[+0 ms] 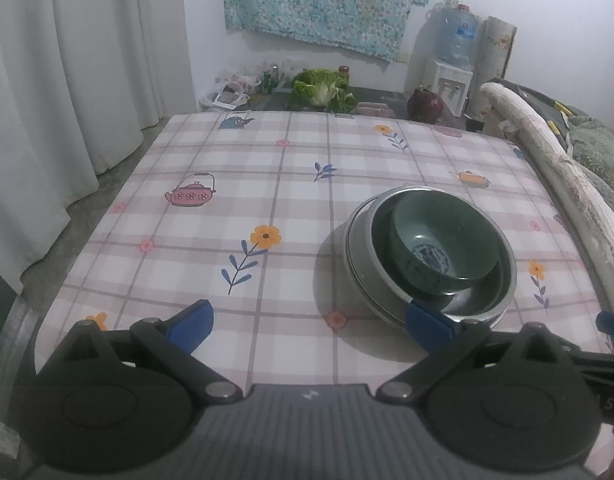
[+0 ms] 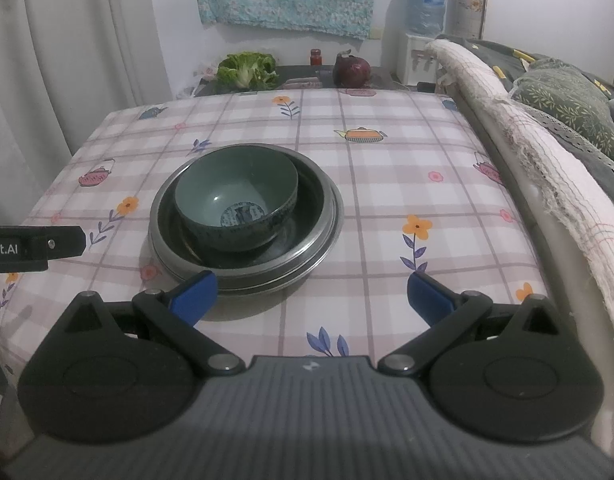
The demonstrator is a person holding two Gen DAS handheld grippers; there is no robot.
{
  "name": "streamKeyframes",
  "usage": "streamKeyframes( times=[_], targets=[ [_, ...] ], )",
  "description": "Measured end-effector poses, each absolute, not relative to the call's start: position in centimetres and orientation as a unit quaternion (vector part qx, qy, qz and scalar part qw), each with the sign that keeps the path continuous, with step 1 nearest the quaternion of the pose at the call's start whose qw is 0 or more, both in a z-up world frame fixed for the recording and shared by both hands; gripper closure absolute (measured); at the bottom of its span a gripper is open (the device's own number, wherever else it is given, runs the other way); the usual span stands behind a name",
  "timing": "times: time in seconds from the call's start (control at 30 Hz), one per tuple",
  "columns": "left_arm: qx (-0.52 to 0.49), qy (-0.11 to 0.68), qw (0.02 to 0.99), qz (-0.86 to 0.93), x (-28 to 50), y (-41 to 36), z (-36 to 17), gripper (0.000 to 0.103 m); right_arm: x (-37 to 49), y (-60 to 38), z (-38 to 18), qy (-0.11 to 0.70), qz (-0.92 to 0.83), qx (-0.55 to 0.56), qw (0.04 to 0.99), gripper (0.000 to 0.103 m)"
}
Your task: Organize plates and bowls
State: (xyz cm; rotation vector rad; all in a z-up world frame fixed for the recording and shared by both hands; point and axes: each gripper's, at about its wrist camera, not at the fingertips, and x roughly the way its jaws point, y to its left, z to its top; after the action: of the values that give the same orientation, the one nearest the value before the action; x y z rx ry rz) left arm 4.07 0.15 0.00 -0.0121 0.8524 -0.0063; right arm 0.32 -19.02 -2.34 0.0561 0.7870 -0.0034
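Waiting low and near, the left gripper and right gripper are both spreading wide, holding nothing. Just past them, the small green ceramic bowl is sitting inside the shiny round metal plates on the checked flowery tablecloth. Stacking is looking done; nothing else is waiting.

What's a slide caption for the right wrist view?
Both grippers open, right gripper facing green bowl nested in stacked metal dishes on checked tablecloth.
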Motion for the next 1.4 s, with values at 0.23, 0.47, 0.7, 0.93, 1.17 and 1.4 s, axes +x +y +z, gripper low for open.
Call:
streamKeyframes(
  times=[0.23, 0.47, 0.7, 0.93, 1.17, 1.4],
  targets=[
    [-0.005, 0.416, 0.909, -0.004, 4.14, 0.14, -0.12, 0.0, 0.29, -19.17, -2.6, 0.386, -0.002, 0.028, 0.922, 0.001],
    [-0.004, 0.416, 0.909, -0.002, 4.13, 0.19, -0.27, 0.0, 0.28, -19.32, -2.71, 0.388, -0.002, 0.029, 0.921, 0.001],
    [-0.003, 0.416, 0.909, -0.001, 4.13, 0.22, -0.27, 0.0, 0.33, -19.41, -2.78, 0.389, -0.002, 0.028, 0.921, 0.001],
    [-0.003, 0.417, 0.909, 0.0, 4.05, 0.46, -0.42, 0.0, 0.5, -19.41, -2.88, 0.393, -0.002, 0.029, 0.919, 0.001],
    [-0.004, 0.419, 0.908, 0.002, 4.14, 0.52, -0.47, 0.0, 0.5, -19.45, -2.88, 0.394, -0.001, 0.029, 0.919, 0.001],
    [-0.003, 0.421, 0.907, 0.003, 4.13, 0.48, -0.44, 0.0, 0.49, -19.47, -3.13, 0.397, -0.003, 0.03, 0.917, 0.001]
  ],
)
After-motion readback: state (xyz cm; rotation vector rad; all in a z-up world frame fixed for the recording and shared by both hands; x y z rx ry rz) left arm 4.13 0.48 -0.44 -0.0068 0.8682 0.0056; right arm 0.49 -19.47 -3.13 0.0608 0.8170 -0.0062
